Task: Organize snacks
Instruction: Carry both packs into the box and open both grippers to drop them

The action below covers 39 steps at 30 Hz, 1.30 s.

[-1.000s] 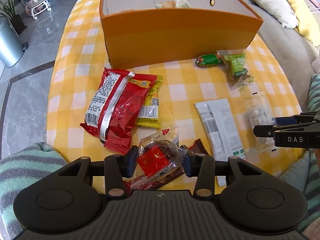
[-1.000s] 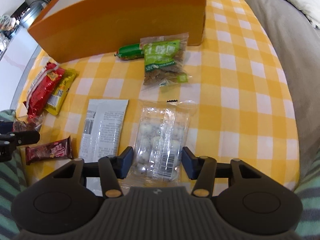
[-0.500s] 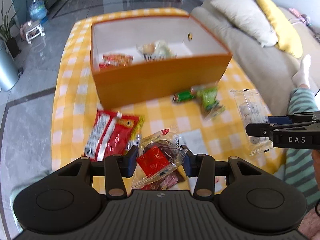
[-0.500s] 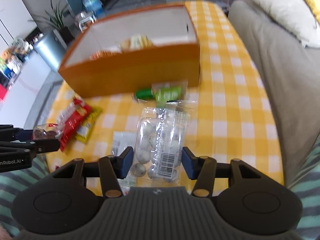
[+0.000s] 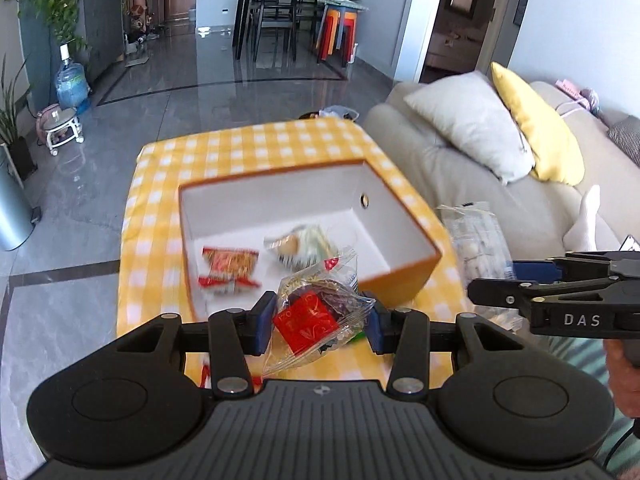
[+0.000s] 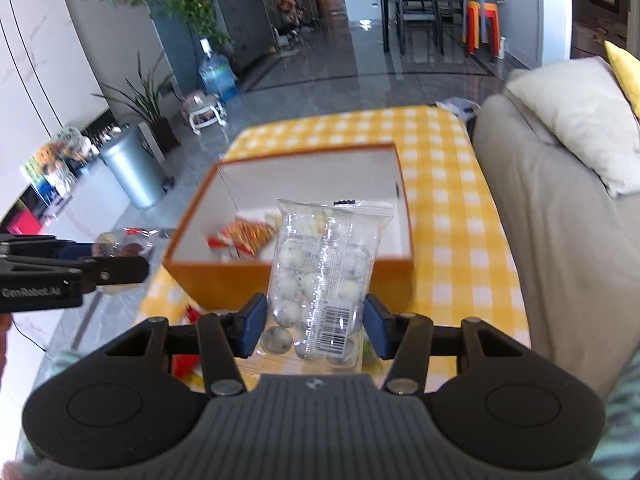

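My left gripper (image 5: 318, 326) is shut on a clear packet with a red label (image 5: 316, 312), held above the near edge of the orange box (image 5: 404, 280). My right gripper (image 6: 314, 326) is shut on a clear bag of white balls (image 6: 320, 276), held in front of the same orange box (image 6: 288, 276). The box holds a red snack packet (image 5: 228, 266) and a pale wrapped snack (image 5: 300, 246). The right gripper shows at the right of the left wrist view (image 5: 472, 294); the left gripper shows at the left of the right wrist view (image 6: 136, 270).
The box stands on a table with a yellow checked cloth (image 5: 248, 148). A beige sofa (image 5: 460, 168) with white and yellow cushions runs along the right. Red and yellow packets (image 6: 188, 360) lie on the cloth below the grippers.
Both grippers have risen from the table with their packets and moved toward the box, whose inside now shows from above.
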Tool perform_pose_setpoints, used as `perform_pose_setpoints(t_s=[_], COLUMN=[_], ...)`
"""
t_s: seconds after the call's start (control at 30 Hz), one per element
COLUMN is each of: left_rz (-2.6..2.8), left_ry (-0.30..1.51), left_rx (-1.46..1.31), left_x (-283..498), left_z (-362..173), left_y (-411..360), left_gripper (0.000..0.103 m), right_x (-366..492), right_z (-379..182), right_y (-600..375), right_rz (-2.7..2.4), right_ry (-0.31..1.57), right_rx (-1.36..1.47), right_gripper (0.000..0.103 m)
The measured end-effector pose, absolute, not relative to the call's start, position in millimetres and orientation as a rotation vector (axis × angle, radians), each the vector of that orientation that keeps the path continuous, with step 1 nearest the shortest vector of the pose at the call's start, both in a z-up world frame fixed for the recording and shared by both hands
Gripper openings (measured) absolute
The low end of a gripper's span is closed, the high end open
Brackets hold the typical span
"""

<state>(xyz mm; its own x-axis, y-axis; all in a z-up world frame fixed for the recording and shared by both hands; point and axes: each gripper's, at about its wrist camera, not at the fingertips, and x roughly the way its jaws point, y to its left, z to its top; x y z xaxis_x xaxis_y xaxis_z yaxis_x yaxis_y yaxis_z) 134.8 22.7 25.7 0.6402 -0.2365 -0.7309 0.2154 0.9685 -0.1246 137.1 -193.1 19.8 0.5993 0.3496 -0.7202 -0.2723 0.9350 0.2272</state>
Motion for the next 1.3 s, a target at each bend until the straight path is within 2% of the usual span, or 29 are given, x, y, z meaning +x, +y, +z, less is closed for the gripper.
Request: perform_pose_setpoints(t_s=[0.33, 0.7, 1.03, 1.3], left_rz=[-0.293, -0.271, -0.251, -0.210], left_ry=[0.941, 1.171, 1.332, 1.396], left_rx=[-0.195, -0.097, 0.012, 0.036], left_x=[211.6, 283.2, 307.2, 316.5], left_z=[6.8, -57.2, -108.1, -134.4], left_y=[29.5, 18.9, 1.9, -2.1], left_gripper=[0.051, 0.051, 0.051, 0.051], right_x=[225.0, 316.1, 344.4, 343.0], right_z=[26.3, -44.1, -108.9, -130.2], right_y=[-167.6, -120.4, -102.8, -93.7], right_rz=[0.381, 0.353, 0.331, 0.348], right_ry=[0.875, 1.048, 1.202, 1.204], right_rx=[0.056, -0.228, -0.453, -0.568], right_gripper=[0.050, 0.050, 0.051, 0.051])
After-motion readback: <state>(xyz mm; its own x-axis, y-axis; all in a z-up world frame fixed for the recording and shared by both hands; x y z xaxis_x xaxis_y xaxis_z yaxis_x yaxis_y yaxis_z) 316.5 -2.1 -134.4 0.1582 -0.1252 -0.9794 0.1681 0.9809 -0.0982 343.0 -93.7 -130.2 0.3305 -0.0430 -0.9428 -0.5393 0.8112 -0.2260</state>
